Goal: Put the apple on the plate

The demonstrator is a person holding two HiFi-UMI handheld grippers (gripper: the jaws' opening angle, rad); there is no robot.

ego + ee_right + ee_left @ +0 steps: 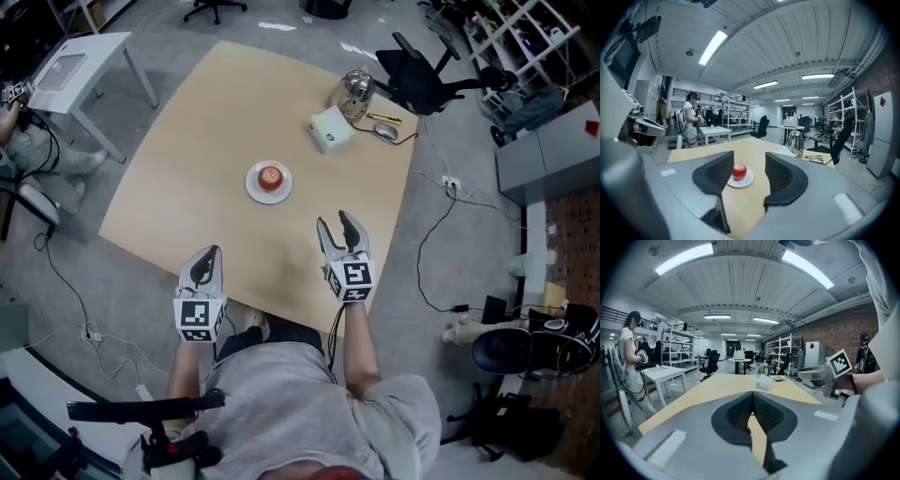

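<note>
- The tabletop (187, 187) is pale wood and mostly bare, standing on a grey concrete floor (122, 300).
- At its far right corner sit a shiny kettle (357, 87), a white box (329, 128) and a mouse (385, 131), with a black office chair (422, 80) just beyond.
- A small white table (80, 61) stands at the far left.
- The apple (270, 176) is red and round, resting on a white plate (253, 190) near the middle of the tabletop.
- The left tool (214, 251) is pinched together and empty.
- The right tool (334, 221) stands moderately wide and empty, with the apple well beyond it.
</note>
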